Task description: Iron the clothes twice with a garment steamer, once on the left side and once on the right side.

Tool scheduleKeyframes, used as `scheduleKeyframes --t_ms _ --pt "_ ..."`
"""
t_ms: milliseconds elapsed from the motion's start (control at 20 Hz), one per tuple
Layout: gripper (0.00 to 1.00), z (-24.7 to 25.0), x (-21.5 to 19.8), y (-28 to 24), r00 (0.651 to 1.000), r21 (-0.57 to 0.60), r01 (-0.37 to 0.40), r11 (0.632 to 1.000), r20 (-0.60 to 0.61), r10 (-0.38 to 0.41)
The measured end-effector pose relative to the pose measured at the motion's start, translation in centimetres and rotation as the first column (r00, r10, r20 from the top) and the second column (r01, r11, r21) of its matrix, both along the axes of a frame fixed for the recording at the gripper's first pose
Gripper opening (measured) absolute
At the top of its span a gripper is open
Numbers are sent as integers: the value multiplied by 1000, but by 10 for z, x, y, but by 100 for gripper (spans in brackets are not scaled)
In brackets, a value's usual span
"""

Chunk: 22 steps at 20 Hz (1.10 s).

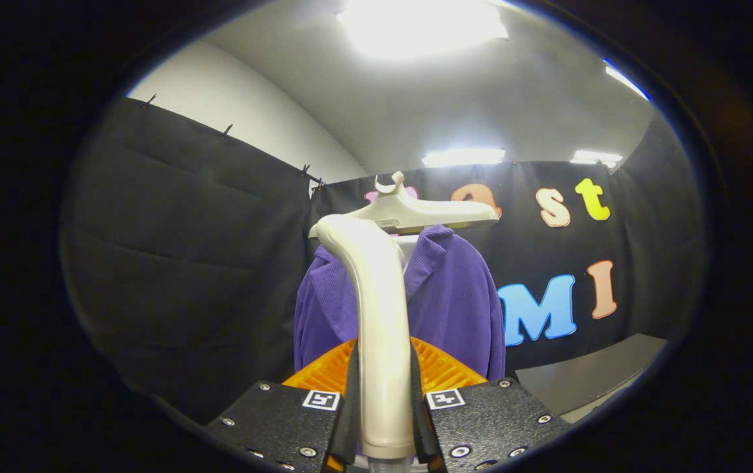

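Note:
My gripper (pixel 383 401) is shut on the white handle of the garment steamer (pixel 376 309), with both fingers pressing its sides. The handle rises upright from between the fingers and curves over to the left at its top, in front of the garment. Just beyond it a purple jacket (pixel 455 302) hangs on a white hanger (pixel 416 210), its collar open at the middle. The steamer's handle hides the jacket's middle, and its head cannot be made out.
Black cloth walls close the booth to the left and behind the jacket. A grey table surface (pixel 587 374) lies low to the right. Ceiling lights glare overhead.

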<state>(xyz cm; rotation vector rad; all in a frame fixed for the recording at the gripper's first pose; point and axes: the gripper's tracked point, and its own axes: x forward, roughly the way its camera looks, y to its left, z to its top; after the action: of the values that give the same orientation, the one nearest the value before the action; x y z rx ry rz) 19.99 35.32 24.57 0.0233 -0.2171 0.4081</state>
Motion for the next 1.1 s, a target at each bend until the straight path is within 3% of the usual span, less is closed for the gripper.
scheduleKeyframes --t_ms 350,1100 --pt "33 -16 36 48 999 -90 -11 996 -39 8" --pt "33 -149 15 42 981 -220 -56 974 -193 13"
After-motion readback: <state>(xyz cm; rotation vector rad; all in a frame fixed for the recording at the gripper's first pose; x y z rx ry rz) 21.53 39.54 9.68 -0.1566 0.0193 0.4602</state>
